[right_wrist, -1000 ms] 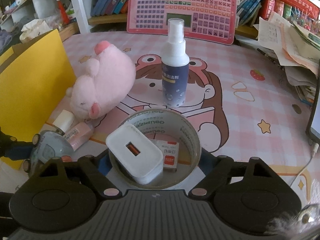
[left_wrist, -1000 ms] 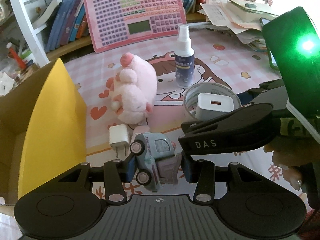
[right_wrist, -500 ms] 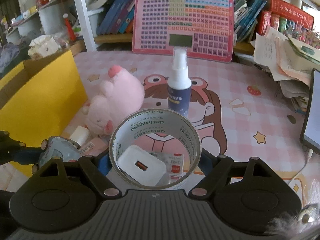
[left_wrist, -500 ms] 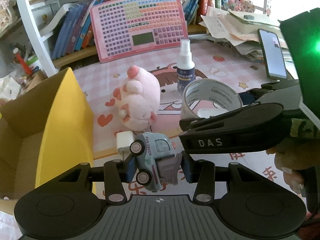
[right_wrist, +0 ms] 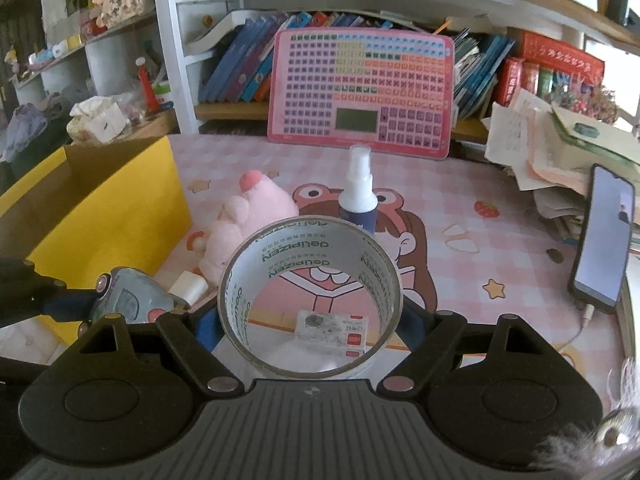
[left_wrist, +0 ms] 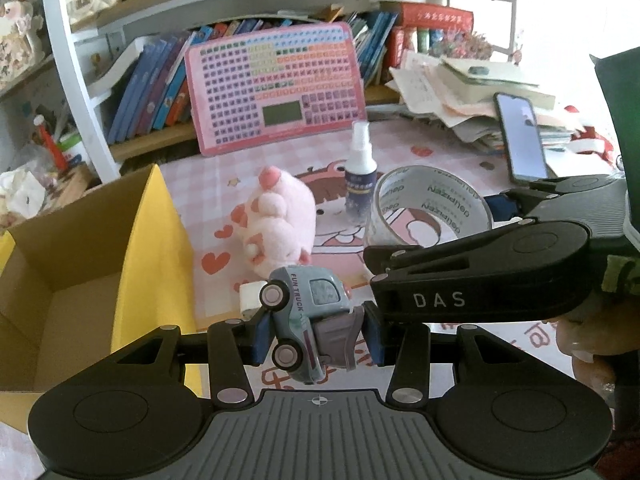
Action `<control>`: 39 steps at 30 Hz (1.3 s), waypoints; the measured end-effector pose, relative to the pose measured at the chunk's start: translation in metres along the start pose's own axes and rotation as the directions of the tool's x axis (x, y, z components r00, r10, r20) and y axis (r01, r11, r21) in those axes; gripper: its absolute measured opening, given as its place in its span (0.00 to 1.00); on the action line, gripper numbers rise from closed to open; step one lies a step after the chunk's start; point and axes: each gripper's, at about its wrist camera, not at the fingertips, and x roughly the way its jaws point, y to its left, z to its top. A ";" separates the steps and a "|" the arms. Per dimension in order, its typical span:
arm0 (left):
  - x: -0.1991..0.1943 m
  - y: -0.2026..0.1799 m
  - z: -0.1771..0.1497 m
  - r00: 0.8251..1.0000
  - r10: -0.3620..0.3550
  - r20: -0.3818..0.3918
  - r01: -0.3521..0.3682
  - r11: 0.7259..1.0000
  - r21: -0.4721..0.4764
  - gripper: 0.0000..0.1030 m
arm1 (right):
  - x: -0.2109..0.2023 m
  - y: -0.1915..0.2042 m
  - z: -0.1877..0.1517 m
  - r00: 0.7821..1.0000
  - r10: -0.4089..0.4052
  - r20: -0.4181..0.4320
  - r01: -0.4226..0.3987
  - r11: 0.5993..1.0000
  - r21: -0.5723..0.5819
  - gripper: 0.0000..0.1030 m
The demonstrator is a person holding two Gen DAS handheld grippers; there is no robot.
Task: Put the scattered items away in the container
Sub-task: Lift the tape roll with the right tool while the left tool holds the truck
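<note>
My left gripper [left_wrist: 314, 338] is shut on a pale blue toy truck [left_wrist: 304, 316], held clear above the desk. My right gripper [right_wrist: 310, 322] is shut on a roll of clear tape [right_wrist: 310, 248], lifted off the pink mat; in the left wrist view the tape roll [left_wrist: 432, 204] hangs to the right. The yellow-sided cardboard box [left_wrist: 80, 264] stands open at the left; its yellow wall [right_wrist: 108, 216] shows in the right wrist view. On the mat lie a pink plush pig [left_wrist: 276, 220], a spray bottle [right_wrist: 358, 196], a white charger plug [left_wrist: 250, 294] and a small white card box [right_wrist: 332, 330].
A pink keyboard toy [right_wrist: 362, 92] leans against the bookshelf at the back. A phone [right_wrist: 604, 236] on a cable and a heap of papers [right_wrist: 560, 144] occupy the right edge. A hand [left_wrist: 588, 340] holds the right gripper's handle.
Both grippers have risen with their loads. The tape roll has come up off the white charger block and the card box it ringed. The box's inside now shows at the left.
</note>
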 end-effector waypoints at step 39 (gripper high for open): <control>-0.138 0.103 -0.134 0.984 -0.162 0.077 0.166 0.985 -0.046 0.43 | -0.128 0.145 -0.093 0.977 -0.207 -0.051 0.211 0.970 0.117 0.81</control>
